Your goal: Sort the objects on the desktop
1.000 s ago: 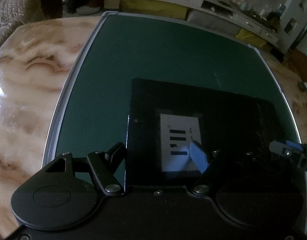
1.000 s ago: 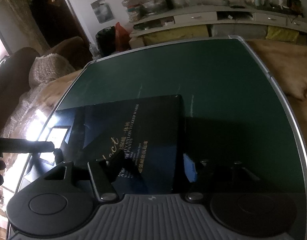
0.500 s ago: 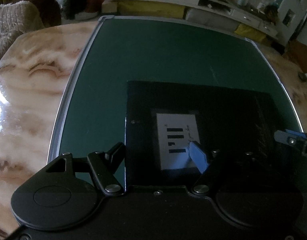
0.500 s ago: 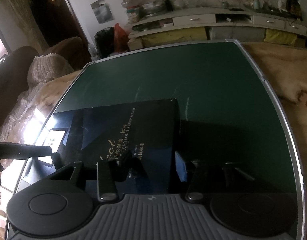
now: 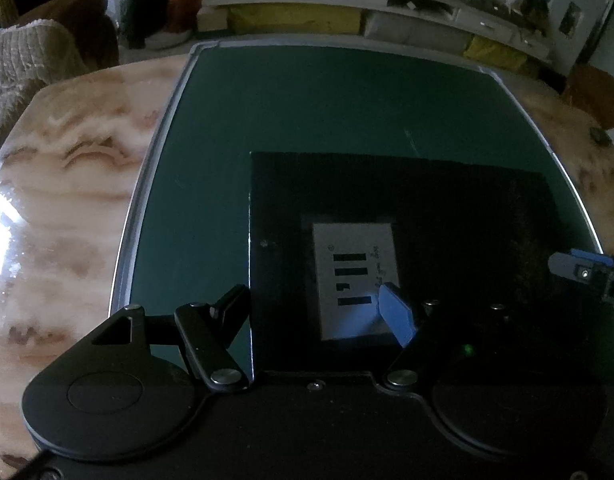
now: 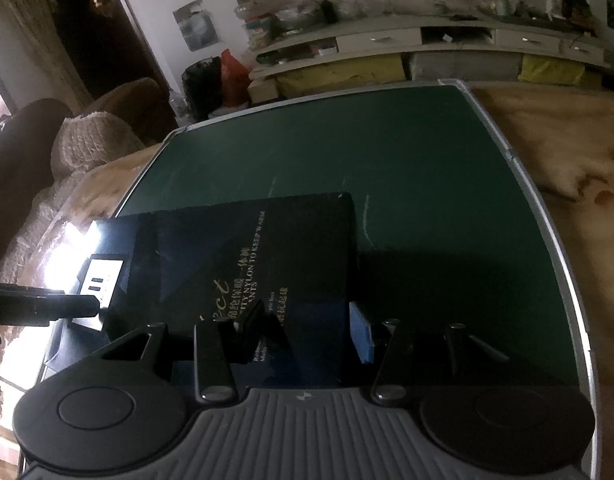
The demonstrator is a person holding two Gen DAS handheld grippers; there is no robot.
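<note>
Nearest, my left gripper (image 5: 313, 306) stands released, fingers spread across the near-left edge of the flat black package (image 5: 407, 240); one finger sits off its left side over the mat, the blue-padded one over the white label (image 5: 357, 280). My right gripper (image 6: 307, 330) is likewise unclenched, straddling the package's near-right corner; grasping nothing. The package lies directly ahead of both, flat on the green mat (image 6: 387, 152), long axis running side to side between the two grippers; neither is clearly nearer. I judge it a thin, glossy, rectangular carton or sleeve with gold lettering; slippery, best pinched at an edge. The mat is matte with a metal rim; beyond it, polished marble table (image 5: 67, 184).
</note>
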